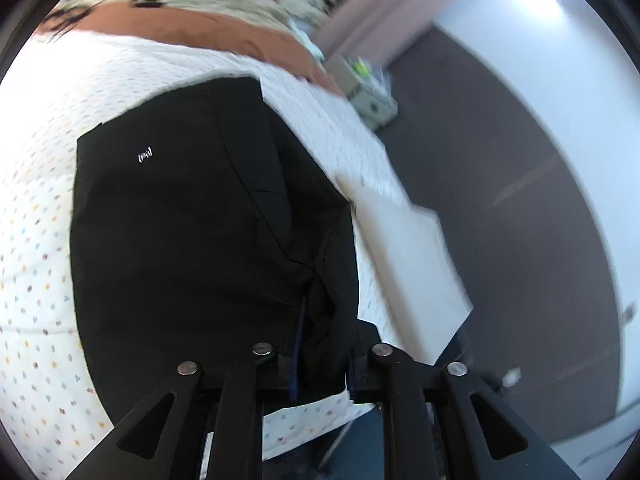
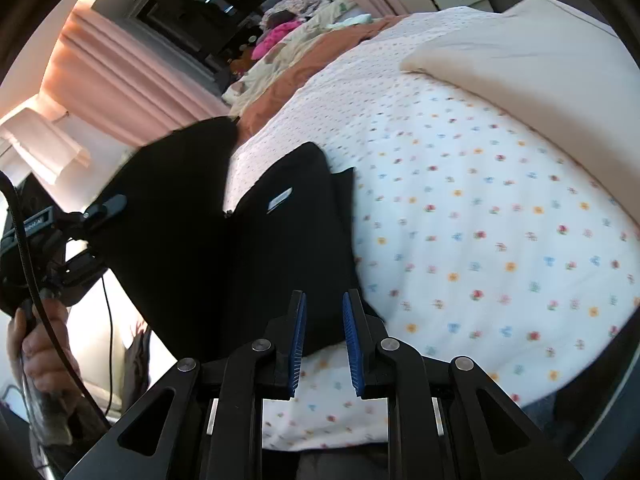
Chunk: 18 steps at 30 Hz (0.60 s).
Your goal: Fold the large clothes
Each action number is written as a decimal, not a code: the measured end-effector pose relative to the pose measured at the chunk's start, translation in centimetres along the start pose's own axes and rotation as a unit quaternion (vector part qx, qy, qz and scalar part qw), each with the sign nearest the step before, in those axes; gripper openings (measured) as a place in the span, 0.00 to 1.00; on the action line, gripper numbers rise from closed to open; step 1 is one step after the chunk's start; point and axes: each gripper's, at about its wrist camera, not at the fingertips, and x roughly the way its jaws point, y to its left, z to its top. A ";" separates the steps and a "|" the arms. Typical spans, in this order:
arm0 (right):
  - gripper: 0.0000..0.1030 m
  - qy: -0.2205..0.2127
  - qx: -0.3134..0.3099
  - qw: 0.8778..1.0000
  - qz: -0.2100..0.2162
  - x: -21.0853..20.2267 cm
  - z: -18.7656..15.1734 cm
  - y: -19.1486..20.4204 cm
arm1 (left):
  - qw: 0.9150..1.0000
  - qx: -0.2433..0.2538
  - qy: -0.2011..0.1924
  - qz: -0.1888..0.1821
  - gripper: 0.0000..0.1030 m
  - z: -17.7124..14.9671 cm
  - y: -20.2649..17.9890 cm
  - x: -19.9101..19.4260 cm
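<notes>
A large black garment (image 1: 192,220) with a small white logo lies on the flower-print bedsheet (image 1: 36,208). My left gripper (image 1: 320,364) is shut on the garment's near edge; the cloth hides its blue pads. In the right wrist view the left gripper (image 2: 104,208) holds one part of the garment (image 2: 280,248) lifted off the bed at the left. My right gripper (image 2: 324,336) is open and empty, its blue pads (image 2: 298,340) apart just above the garment's near edge and the sheet (image 2: 480,220).
A cream pillow (image 2: 540,64) lies at the bed's far right, also in the left wrist view (image 1: 412,256). An orange blanket (image 2: 304,64) and piled clothes (image 2: 280,32) lie beyond. A white box (image 1: 372,96) stands by the bed. Pink curtains (image 2: 132,80) hang at the left.
</notes>
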 end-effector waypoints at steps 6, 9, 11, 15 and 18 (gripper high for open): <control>0.62 -0.011 0.012 1.000 0.009 -1.5 0.1 -1.2 | 0.999 0.005 0.033 -0.039 0.43 -0.9 -0.6 1.6; 0.65 -0.011 0.011 1.000 0.024 -1.4 0.2 -0.9 | 1.000 -0.009 0.017 -0.014 0.45 -1.0 1.1 0.3; 0.65 -0.004 0.008 0.999 0.033 -0.8 0.2 -0.3 | 1.000 -0.021 0.007 0.001 0.46 -1.4 2.4 -0.9; 0.65 0.008 0.004 0.999 0.052 0.6 0.5 0.9 | 0.998 -0.044 -0.012 0.036 0.47 -2.3 5.0 -3.1; 0.65 0.011 -0.002 0.998 0.062 1.7 1.2 2.2 | 0.996 -0.064 -0.021 0.055 0.47 -2.8 7.3 -4.7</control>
